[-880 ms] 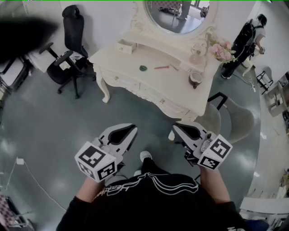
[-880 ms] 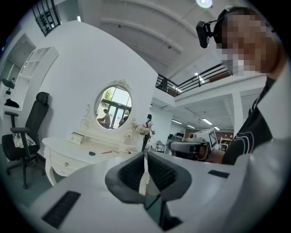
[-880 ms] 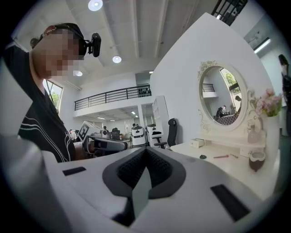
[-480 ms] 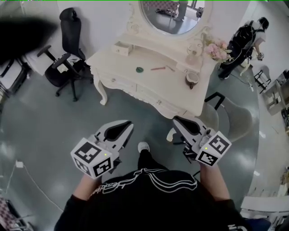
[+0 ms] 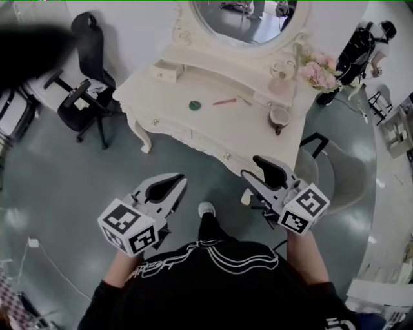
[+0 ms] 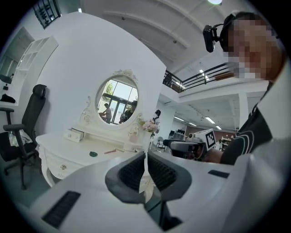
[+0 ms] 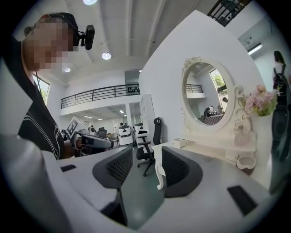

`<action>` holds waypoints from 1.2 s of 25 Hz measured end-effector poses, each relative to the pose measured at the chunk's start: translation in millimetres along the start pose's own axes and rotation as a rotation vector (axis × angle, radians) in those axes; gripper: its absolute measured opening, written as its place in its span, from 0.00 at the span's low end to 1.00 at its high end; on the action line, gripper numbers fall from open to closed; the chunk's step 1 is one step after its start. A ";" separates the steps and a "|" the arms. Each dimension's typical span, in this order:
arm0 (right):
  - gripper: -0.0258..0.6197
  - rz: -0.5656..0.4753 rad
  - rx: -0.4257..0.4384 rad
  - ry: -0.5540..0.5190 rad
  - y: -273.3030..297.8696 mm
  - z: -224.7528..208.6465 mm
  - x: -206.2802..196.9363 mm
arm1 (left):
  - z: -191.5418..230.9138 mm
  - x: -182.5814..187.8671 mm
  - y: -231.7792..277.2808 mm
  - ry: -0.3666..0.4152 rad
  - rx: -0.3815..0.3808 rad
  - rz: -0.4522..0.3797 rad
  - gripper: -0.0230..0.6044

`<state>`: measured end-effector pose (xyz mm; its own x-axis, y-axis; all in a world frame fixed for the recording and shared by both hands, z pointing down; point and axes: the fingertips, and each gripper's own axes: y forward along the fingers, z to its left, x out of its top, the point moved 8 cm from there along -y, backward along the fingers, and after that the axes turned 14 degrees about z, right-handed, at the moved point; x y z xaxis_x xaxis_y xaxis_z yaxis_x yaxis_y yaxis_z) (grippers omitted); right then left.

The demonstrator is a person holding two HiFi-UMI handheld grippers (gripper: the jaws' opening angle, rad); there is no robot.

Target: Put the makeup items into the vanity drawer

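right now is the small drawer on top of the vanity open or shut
Open: the small drawer sticks out forward from the left end of the raised shelf. Whether anything is inside it cannot be told.

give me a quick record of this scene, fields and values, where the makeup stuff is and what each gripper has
setting: white vanity table with oval mirror
makeup items: green round item and pink stick, both lying on the tabletop
small drawer: on the raised shelf, pulled out
left gripper: jaws together, empty
right gripper: jaws apart, empty
task state: nothing picked up yet
other: cup, flowers, black office chair
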<state>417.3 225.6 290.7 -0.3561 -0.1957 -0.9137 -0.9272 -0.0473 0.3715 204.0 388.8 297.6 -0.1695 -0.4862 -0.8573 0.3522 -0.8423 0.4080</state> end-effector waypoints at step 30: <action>0.41 0.247 -0.102 0.106 168.6 -279.6 14.7 | 210.3 100.1 222.1 -0.073 0.027 0.194 0.10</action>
<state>288.2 -59.1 385.9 -0.5503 -0.3142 -0.7735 -0.7958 -0.0829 0.5999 71.7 104.1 368.5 -0.1673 -0.6545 -0.7373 0.3601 -0.7367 0.5723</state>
